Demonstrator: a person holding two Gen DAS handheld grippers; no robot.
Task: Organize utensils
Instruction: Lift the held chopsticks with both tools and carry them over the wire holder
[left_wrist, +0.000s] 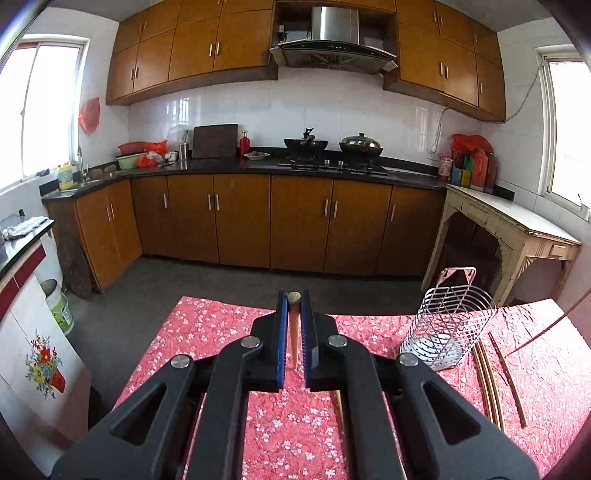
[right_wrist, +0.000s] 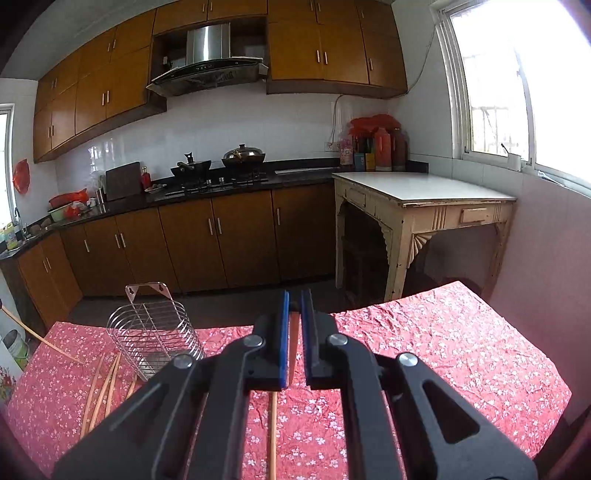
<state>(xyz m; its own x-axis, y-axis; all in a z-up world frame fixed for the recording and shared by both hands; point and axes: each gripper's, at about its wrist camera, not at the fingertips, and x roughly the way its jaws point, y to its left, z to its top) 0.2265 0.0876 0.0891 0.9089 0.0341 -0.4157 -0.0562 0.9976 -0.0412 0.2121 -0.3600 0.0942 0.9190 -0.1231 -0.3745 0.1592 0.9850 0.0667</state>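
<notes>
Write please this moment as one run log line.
left gripper: shut on chopstick | right gripper: shut on chopstick | wire holder: empty, on red tablecloth | loose chopsticks: beside holder

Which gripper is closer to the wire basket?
About even. Left gripper, shut on a chopstick, has the wire basket to its right. Right gripper, also holding one, has it left.

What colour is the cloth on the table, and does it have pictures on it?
The tablecloth is red-pink with small white flowers all over. It shows best in the right wrist view.
</notes>
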